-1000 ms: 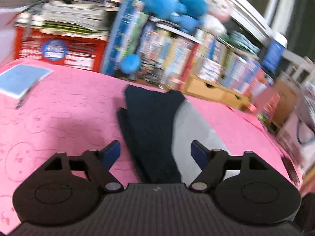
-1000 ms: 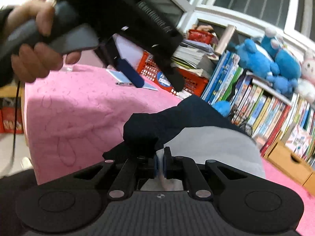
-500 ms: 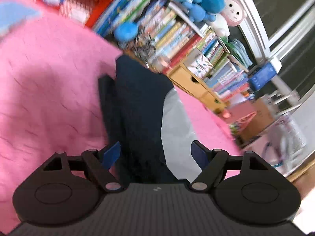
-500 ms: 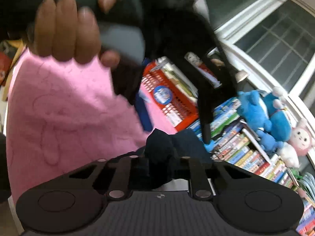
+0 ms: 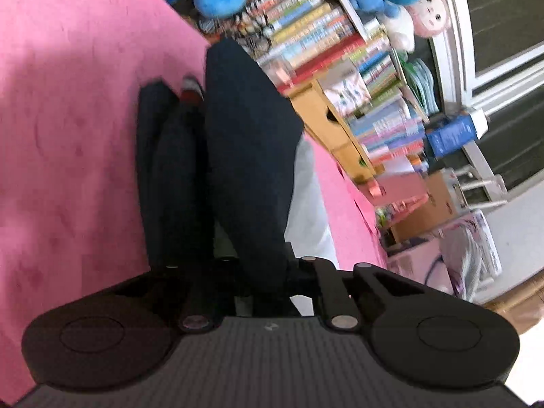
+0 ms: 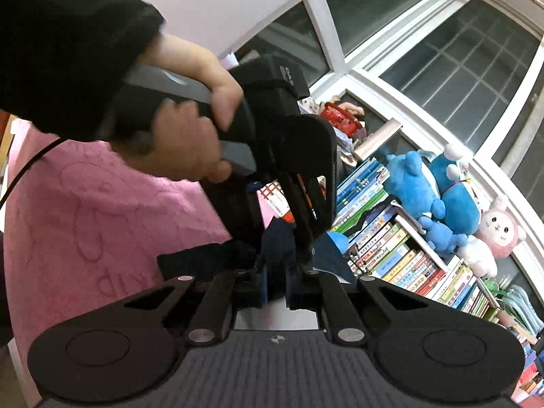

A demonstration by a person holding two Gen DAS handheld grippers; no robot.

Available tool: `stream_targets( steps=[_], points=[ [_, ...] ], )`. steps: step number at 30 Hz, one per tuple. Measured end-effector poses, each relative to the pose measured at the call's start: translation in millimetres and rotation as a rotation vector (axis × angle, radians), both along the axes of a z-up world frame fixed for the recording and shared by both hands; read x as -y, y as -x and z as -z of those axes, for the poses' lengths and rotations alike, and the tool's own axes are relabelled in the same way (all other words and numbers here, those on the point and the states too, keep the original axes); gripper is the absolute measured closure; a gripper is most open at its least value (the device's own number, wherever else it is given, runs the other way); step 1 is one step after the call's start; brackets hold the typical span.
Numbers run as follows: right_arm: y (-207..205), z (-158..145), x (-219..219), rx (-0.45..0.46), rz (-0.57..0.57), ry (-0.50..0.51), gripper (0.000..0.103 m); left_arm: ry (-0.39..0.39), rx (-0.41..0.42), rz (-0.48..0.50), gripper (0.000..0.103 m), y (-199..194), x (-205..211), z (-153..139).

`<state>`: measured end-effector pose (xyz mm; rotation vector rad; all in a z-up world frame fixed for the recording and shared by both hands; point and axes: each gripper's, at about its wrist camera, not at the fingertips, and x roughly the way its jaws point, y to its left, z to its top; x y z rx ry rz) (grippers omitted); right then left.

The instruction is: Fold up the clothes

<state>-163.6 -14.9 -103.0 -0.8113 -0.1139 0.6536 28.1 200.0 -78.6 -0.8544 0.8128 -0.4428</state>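
Garment (image 5: 244, 156) lengthwise away toward bookshelf (image 5: 340, 54), near end in both clenched claws (image 5: 261, 268) (image 6: 275, 282).

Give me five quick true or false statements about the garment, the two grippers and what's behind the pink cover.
1. The dark navy garment lies on a pink cover. True.
2. The left gripper has navy cloth between its jaws. True; the jaws are closing on it.
3. The right gripper stands wide open with nothing in it. False; it is shut on a bunch of the garment.
4. The plush toys above the books are green. False; they are blue, plus a pink and white one.
5. A bare hand holds the left gripper's handle. True.
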Motion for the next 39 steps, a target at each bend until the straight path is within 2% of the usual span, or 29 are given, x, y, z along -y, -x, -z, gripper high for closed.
stream_targets(
  steps=[3,5,7,9,11,12,13,14,15,16,17,22,27,30,33,35,39],
  points=[
    [2.7,1.6,0.9,0.005,0.002,0.008,0.095,0.043,0.001,-0.003,0.088,-0.8,-13.5,0.3],
    [1.5,2.8,-0.6,0.016,0.014,0.008,0.095,0.031,-0.012,0.013,0.075,6.7,-14.5,2.3],
    [-0.9,2.4,-4.9,0.030,0.021,0.007,0.094,0.003,-0.034,0.024,0.067,14.5,-10.8,5.7],
    [-0.2,5.2,-13.0,0.054,0.012,0.039,0.091,0.029,-0.048,0.037,0.066,21.1,-9.9,10.2],
    [1.2,9.5,-22.1,0.085,0.005,0.077,0.080,0.062,-0.042,0.044,0.061,24.4,-9.2,10.1],
    [0.7,11.7,-26.3,0.101,0.004,0.090,0.061,0.070,-0.040,0.045,0.061,25.3,-8.5,9.4],
    [-0.4,13.3,-30.2,0.114,0.003,0.100,0.055,0.073,-0.038,0.046,0.061,25.6,-7.7,8.1],
    [-2.3,13.4,-33.0,0.112,0.000,0.099,0.056,0.080,-0.034,0.050,0.062,25.3,-6.7,7.0],
    [-4.5,12.8,-35.3,0.103,-0.004,0.094,0.062,0.090,-0.027,0.052,0.064,25.0,-6.6,6.4],
    [-6.2,11.9,-36.3,0.088,-0.007,0.088,0.085,0.101,-0.021,0.051,0.068,25.4,-7.8,6.5],
    [-7.6,10.7,-36.6,0.069,-0.008,0.082,0.088,0.107,-0.018,0.050,0.072,25.2,-8.9,6.5],
    [-10.3,3.0,-25.7,-0.026,-0.027,0.060,0.094,0.103,-0.039,0.013,0.078,16.5,-15.5,14.0],
    [-8.5,-3.9,-11.0,-0.152,-0.053,0.054,0.094,0.069,-0.036,-0.021,0.077,11.8,-15.7,19.6],
    [-5.4,-4.7,-8.9,-0.169,-0.065,0.052,0.094,0.026,-0.019,-0.057,0.077,12.6,-17.7,14.8],
    [-0.8,-2.1,-12.1,-0.169,-0.066,0.056,0.094,-0.062,0.013,-0.107,0.077,13.0,-21.8,2.2],
    [0.8,0.0,-14.7,-0.174,-0.065,0.056,0.094,-0.161,0.041,-0.166,0.076,9.6,-22.7,-11.7],
    [2.4,-0.4,-13.7,-0.178,-0.061,0.049,0.093,-0.422,0.094,-0.334,0.075,15.5,-21.8,-44.1]
  ],
)
